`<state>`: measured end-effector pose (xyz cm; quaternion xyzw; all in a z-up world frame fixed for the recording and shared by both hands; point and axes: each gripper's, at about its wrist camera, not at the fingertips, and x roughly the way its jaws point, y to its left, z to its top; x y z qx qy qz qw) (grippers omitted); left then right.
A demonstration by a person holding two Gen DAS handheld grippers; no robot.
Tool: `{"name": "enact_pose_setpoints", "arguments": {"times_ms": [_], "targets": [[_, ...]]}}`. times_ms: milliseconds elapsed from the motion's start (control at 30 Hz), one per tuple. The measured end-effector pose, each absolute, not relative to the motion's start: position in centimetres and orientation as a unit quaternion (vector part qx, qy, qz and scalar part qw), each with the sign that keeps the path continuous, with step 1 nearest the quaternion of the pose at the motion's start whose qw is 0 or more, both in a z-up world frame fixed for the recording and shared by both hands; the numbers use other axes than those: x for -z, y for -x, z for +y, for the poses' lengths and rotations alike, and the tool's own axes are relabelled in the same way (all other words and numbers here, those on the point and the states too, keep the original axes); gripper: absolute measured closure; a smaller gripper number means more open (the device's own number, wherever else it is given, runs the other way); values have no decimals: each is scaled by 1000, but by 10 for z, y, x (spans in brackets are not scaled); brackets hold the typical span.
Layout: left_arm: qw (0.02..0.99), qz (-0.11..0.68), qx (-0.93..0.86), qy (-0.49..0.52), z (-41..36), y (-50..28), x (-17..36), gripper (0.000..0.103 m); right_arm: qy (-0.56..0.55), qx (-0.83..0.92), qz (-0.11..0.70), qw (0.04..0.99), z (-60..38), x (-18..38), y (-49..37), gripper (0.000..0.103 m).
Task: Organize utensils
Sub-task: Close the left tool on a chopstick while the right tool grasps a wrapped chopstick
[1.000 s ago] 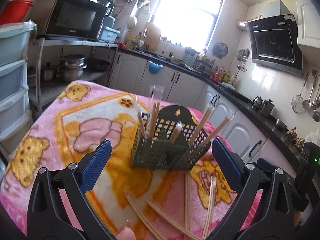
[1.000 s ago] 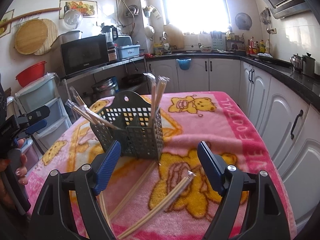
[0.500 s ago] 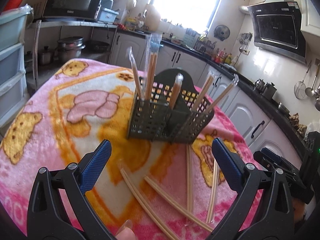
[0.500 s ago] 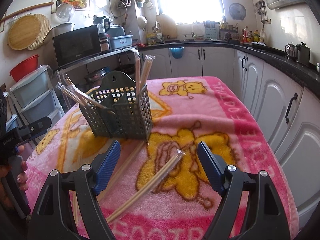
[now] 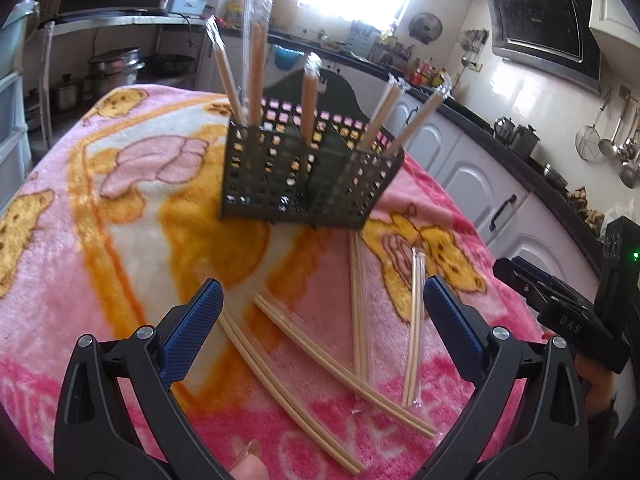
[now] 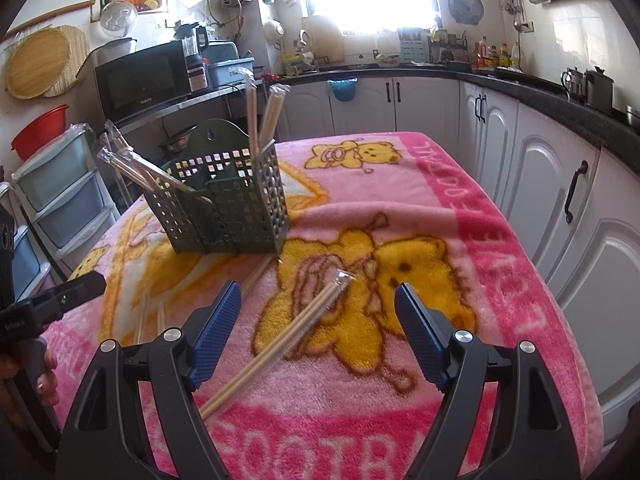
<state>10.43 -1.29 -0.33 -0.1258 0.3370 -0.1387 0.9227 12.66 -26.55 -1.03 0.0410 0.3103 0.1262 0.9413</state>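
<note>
A dark perforated utensil caddy [image 5: 304,176] stands on the pink bear blanket [image 5: 120,208] and holds several wrapped chopstick pairs upright; it also shows in the right wrist view [image 6: 228,208]. Several chopstick pairs lie loose on the blanket in front of it: one under my left gripper [image 5: 280,392], one crossing [image 5: 340,360], one straight [image 5: 357,304], and a wrapped pair [image 5: 414,328]. My left gripper [image 5: 320,320] is open and empty above them. My right gripper [image 6: 318,324] is open and empty over the wrapped pair [image 6: 288,340].
White kitchen cabinets [image 6: 540,168] and a dark counter run along the right. A microwave [image 6: 140,84] sits on a shelf and plastic drawers [image 6: 52,196] stand at the left. The table's right edge [image 6: 576,320] drops off close to the cabinets.
Both grippers have tilted down and moved closer to the blanket, so the loose chopsticks now lie between their fingers. Both stay open and empty.
</note>
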Motion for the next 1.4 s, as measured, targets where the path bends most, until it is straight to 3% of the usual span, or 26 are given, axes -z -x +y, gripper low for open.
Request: {"name": "enact_pose_setpoints", "arguments": {"times_ms": [200, 567, 1100, 1300, 1400], "targets": [[908, 357, 170, 134, -25, -107, 12, 13, -42, -122, 317, 940, -271, 16, -128, 27], [875, 420, 181, 159, -37, -118, 41, 33, -62, -119, 333, 933, -278, 27, -141, 27], [856, 464, 143, 179, -30, -160, 65, 33, -56, -132, 401, 905, -261, 54, -195, 28], [859, 465, 128, 175, -25, -172, 64, 33, -56, -133, 429, 892, -256, 67, -220, 49], [861, 467, 116, 163, -24, -178, 65, 41, -65, -132, 445, 883, -255, 73, -230, 55]]}}
